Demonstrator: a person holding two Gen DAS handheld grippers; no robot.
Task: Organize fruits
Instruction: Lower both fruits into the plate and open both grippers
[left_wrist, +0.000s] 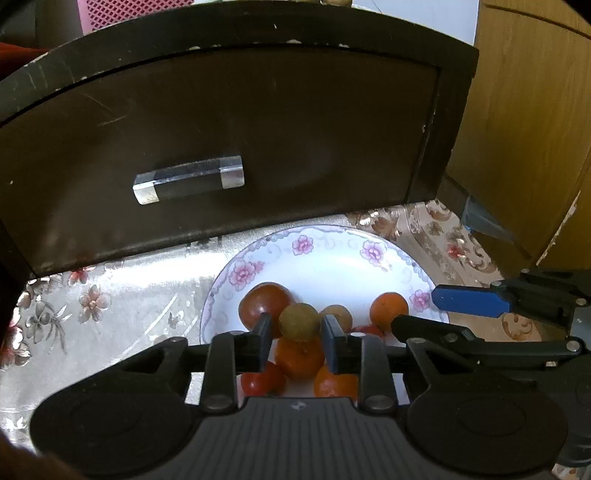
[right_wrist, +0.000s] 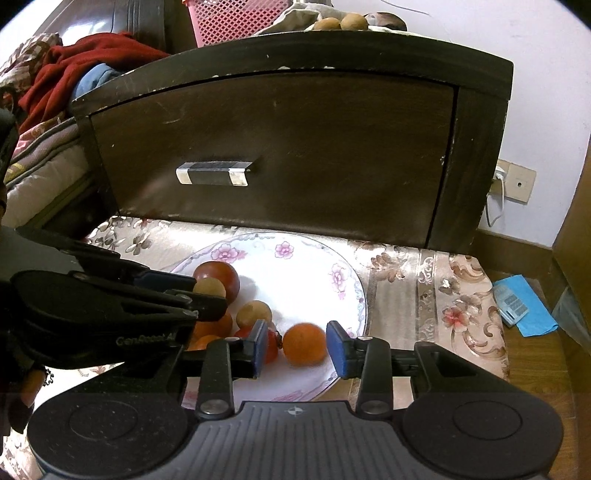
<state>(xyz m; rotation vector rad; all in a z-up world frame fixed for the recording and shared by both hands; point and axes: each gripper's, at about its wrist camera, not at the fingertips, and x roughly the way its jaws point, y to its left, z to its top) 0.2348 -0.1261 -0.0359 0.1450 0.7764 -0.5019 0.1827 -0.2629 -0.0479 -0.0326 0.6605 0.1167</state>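
A white floral plate (left_wrist: 332, 258) (right_wrist: 303, 266) holds a dark red tomato (left_wrist: 264, 302) (right_wrist: 218, 277), several small oranges, small red tomatoes and tan longans. My left gripper (left_wrist: 297, 325) is shut on a tan-green longan (left_wrist: 299, 321) and holds it above an orange (left_wrist: 299, 356); the same longan shows in the right wrist view (right_wrist: 209, 288). My right gripper (right_wrist: 297, 343) is open, its blue pads on either side of an orange (right_wrist: 304, 343) without touching it. That orange also shows in the left wrist view (left_wrist: 388, 308), by the right gripper's blue fingertip (left_wrist: 469, 300).
A dark wooden nightstand drawer (left_wrist: 221, 147) (right_wrist: 277, 147) with a clear handle (left_wrist: 188, 179) stands right behind the plate. The plate sits on a floral cloth (right_wrist: 443, 295). More longans (right_wrist: 340, 22) and a pink basket (right_wrist: 236, 18) are on top. A blue item (right_wrist: 521, 306) lies at the right.
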